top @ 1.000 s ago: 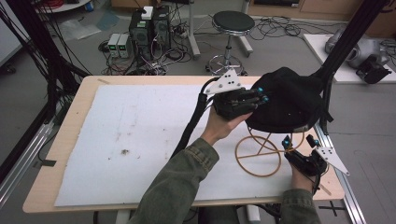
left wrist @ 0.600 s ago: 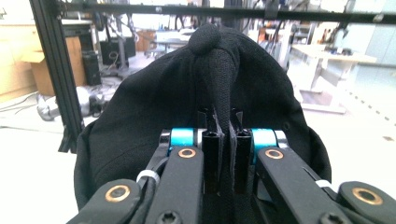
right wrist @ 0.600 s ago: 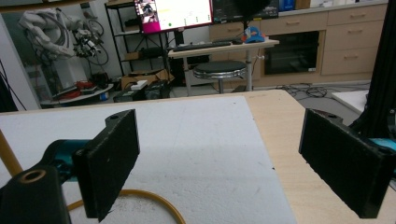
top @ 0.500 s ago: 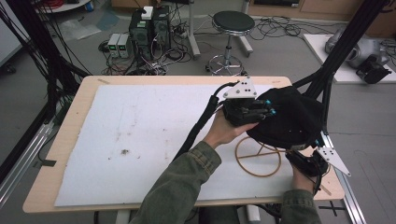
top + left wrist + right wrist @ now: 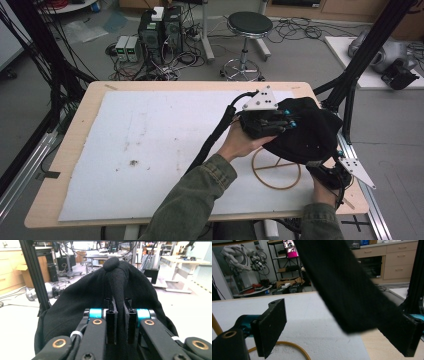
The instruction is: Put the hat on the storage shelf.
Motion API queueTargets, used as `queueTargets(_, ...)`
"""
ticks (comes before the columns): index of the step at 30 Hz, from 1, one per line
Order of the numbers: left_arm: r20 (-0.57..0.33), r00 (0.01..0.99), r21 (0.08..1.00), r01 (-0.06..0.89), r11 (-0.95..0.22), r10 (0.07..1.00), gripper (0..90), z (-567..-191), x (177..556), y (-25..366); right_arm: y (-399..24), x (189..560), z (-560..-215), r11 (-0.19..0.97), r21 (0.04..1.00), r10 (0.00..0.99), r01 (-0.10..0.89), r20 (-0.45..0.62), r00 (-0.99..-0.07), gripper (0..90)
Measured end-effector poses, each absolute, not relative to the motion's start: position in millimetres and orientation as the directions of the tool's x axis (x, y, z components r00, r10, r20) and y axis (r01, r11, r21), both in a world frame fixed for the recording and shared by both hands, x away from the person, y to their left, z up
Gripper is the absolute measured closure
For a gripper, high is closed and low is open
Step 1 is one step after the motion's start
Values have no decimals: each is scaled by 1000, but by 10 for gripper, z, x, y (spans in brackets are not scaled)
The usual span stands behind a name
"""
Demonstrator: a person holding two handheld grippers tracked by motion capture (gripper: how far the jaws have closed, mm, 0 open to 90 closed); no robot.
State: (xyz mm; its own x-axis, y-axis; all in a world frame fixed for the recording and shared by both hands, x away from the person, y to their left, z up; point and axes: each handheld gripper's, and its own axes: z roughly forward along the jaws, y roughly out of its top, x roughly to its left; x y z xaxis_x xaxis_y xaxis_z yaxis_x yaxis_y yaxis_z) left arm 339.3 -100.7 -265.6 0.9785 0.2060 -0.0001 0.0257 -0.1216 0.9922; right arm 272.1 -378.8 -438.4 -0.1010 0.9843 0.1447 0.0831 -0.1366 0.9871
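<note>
**Hat pinched on its stand**

The left tool [image 5: 121,315] grips a fold of the black hat [image 5: 305,132], its jaws just easing apart yet with the cloth still pressed between them. The hat drapes over a wire stand [image 5: 276,170] just below that tool, on the desk [image 5: 85,115]. The right tool [image 5: 337,337] stands open beneath the hat's brim, which hangs between its jaws.
</note>
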Motion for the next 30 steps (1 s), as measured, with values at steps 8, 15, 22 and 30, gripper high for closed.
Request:
queueTargets(8,-46,979,994,65,-88,199,595,-2712,3446,-994,-3782,2718,-4383,-137,987,984,82,145,-104,116)
queueTargets(15,-40,972,995,61,-83,233,380,-2775,3472,-977,-3787,2714,-4383,-135,987,984,84,144,-103,116)
queueTargets(22,-38,970,998,50,-45,239,315,-2757,3454,-889,-3788,2715,-4385,-132,988,985,85,141,-103,116)
queueTargets(30,-15,969,999,24,-35,246,288,-2680,3375,-732,-3780,2714,-4381,-136,987,984,84,144,-104,115)
